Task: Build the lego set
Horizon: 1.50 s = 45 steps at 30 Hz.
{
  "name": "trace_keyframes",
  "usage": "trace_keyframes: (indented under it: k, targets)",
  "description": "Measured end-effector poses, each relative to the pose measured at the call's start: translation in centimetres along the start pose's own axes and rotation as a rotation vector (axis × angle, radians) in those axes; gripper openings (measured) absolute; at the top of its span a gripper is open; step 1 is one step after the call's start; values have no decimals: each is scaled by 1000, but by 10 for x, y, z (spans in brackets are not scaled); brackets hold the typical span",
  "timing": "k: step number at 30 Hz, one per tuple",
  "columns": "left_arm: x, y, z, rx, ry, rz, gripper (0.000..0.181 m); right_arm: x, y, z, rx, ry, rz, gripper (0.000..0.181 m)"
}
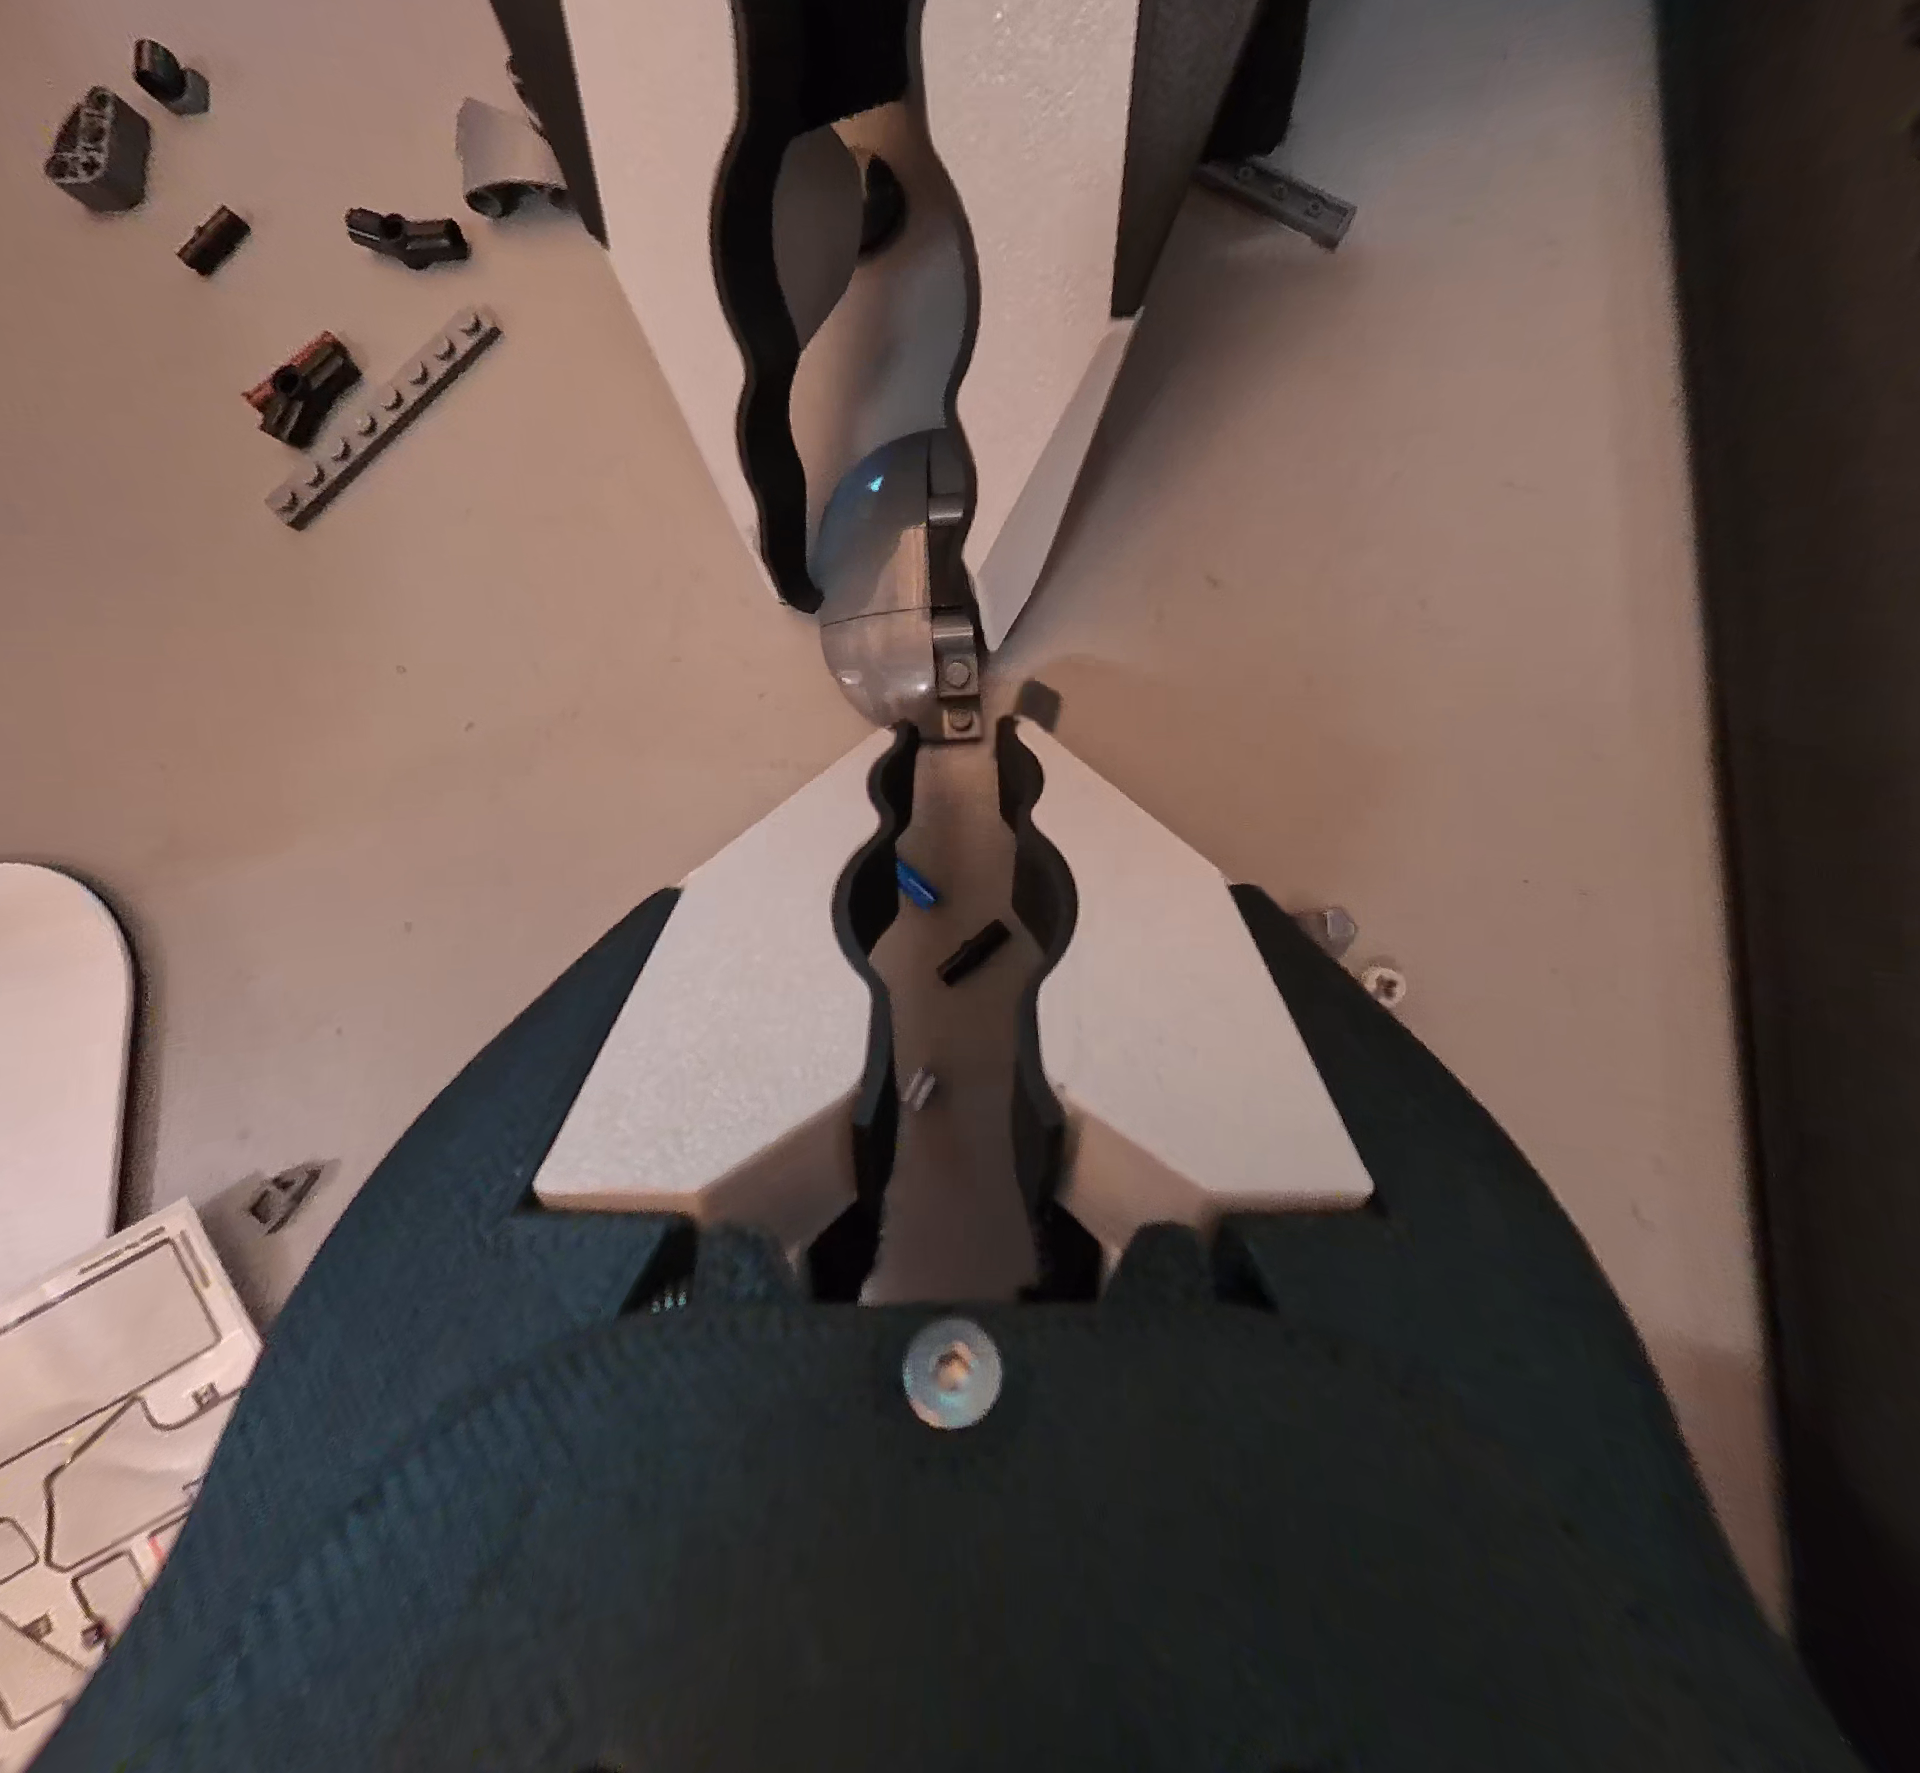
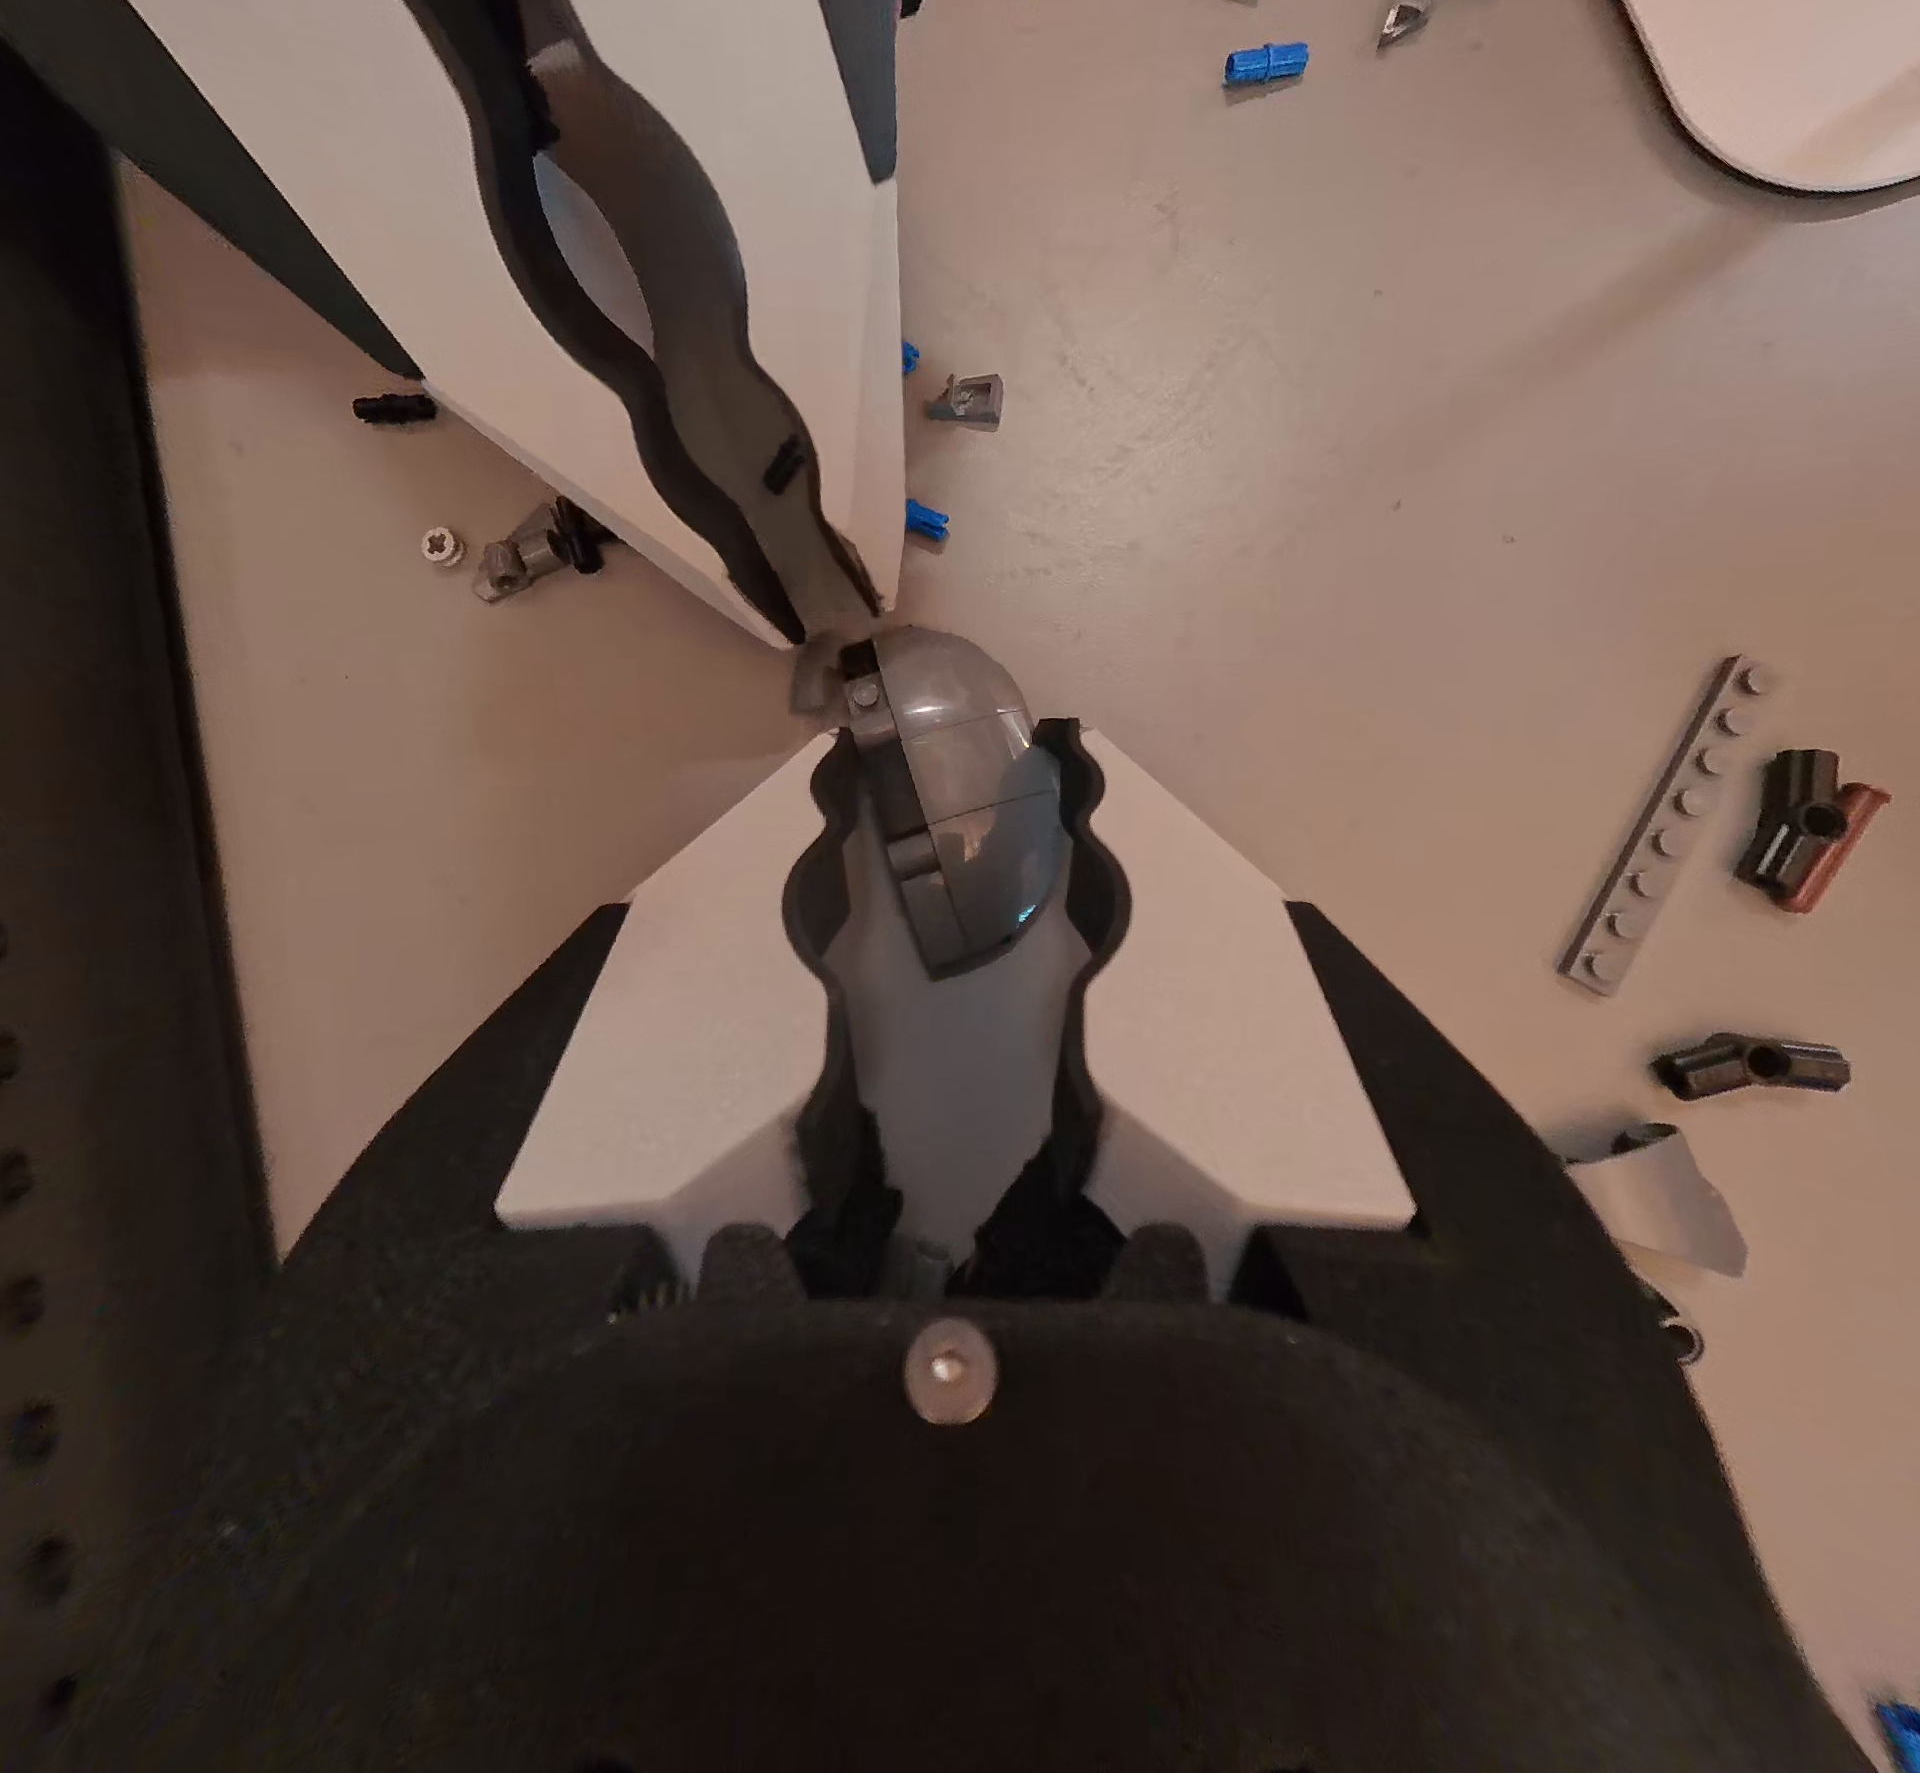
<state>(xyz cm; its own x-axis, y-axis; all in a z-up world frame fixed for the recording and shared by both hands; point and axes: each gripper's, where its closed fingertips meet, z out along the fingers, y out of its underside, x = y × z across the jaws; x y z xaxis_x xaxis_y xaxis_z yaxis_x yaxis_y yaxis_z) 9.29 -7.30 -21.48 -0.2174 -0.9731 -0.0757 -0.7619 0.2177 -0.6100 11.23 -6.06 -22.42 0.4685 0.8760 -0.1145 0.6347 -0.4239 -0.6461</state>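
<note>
My right gripper (image 2: 948,738) is shut on a dark grey curved lego assembly (image 2: 966,788) and holds it above the table. In the left wrist view the right gripper (image 1: 894,622) comes in from the top with the assembly (image 1: 873,539) between its fingers. My left gripper (image 1: 956,734) meets it tip to tip. Its jaws are nearly together on a small grey studded piece (image 1: 961,721) at the assembly's end. In the right wrist view the left gripper (image 2: 831,627) comes from the upper left, with the small piece (image 2: 816,679) at its tips.
Loose parts lie on the beige table: a long grey plate (image 1: 384,419), also in the right wrist view (image 2: 1662,819), black connectors (image 2: 1756,1063), a blue pin (image 2: 1264,64). A printed sheet (image 1: 94,1411) and a white rounded object (image 2: 1766,9) lie at one side. A dark edge (image 1: 1808,684) borders the table. Both grippers' tips are close together, under 4 cm apart. The long grey plate (image 1: 384,419) is about 10 cm from my right fingertips. Look for it in the right wrist view (image 2: 1672,824) too.
</note>
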Motion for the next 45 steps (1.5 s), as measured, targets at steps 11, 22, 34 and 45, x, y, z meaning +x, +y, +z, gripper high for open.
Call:
trace_keyframes:
  k: [11, 22, 34, 45]
  targets:
    - [15, 1, -1, -11, 61, 43, 13, 0, 0, -1, 1, -10, 5, 38]
    - [15, 0, 6, -15, 56, 55, 6, -1, 0, -1, 2, -11, 3, 38]
    - [2, 1, 7, -16, -6, 16, 6, 0, 0, -1, 6, -21, 18, 37]
    - [0, 0, 9, -23, -15, 12, 5, 0, -1, -4, 27, -65, 101, 36]
